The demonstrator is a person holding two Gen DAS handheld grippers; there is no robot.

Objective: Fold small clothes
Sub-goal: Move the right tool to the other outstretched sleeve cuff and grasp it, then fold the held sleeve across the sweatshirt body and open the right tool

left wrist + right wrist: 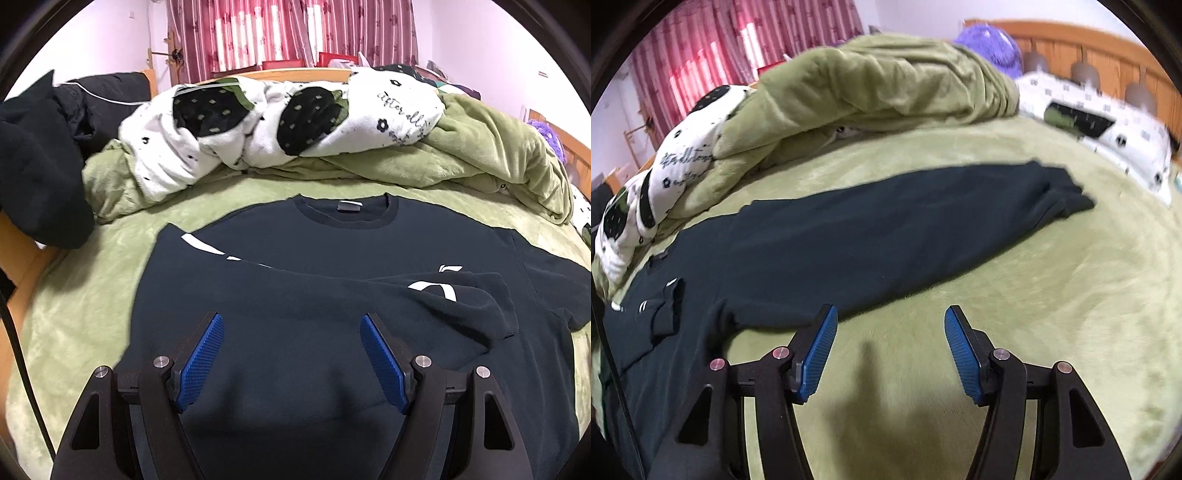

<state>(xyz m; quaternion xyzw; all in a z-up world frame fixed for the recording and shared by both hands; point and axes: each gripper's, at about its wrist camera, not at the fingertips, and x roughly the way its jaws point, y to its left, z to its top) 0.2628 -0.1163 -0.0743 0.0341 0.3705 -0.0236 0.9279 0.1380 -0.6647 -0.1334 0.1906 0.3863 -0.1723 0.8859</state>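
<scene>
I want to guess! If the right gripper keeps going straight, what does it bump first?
Probably the fuzzy green bed blanket: the open right gripper points at bare blanket, the dark navy sweatshirt's sleeve just beyond. Depth is unclear.

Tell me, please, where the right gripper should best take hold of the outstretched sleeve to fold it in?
Probably at the cuff, the sleeve's free far end. It lies flat on the green blanket, pointing away from the sweater's body. Bring the open right gripper in from beyond the tip, one finger under the edge.
</scene>
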